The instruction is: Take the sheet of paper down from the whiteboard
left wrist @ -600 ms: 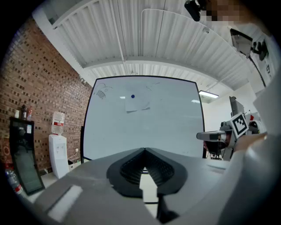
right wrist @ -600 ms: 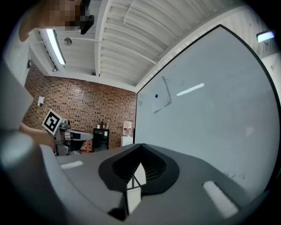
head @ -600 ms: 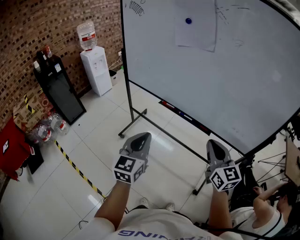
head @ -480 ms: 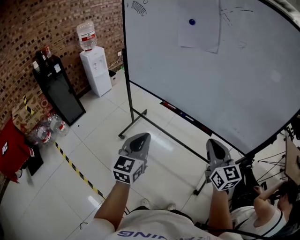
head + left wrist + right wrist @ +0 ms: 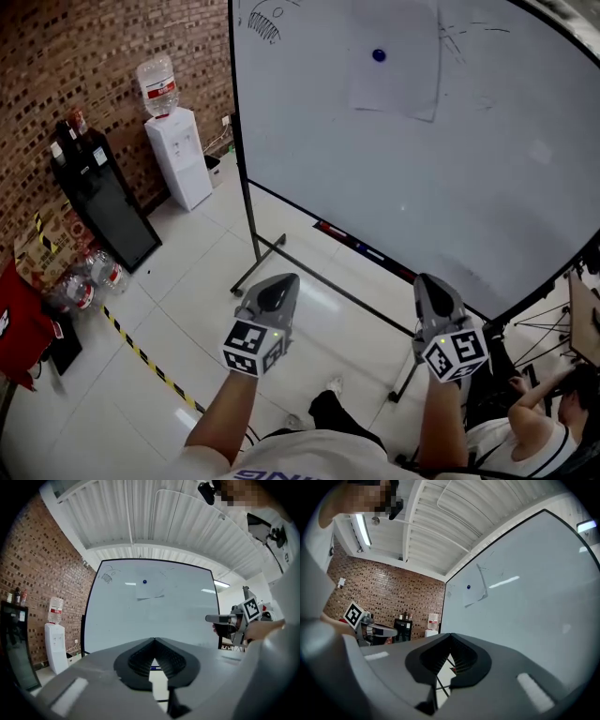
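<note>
left gripper point(image 5: 277, 292): clenched, empty | right gripper point(image 5: 434, 295): clenched, empty | sheet of paper point(image 5: 394, 58): pinned on whiteboard point(image 5: 469, 169) by blue magnet point(image 5: 379, 55)

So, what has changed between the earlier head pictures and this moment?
The person's leg has swung forward below the left claw and right claw, seemingly a step toward the whiteboard; the water dispenser has slid left in the head view. Nothing was gripped or let go. Both claws stay shut and empty; the sheet of paper still hangs under its blue magnet.
</note>
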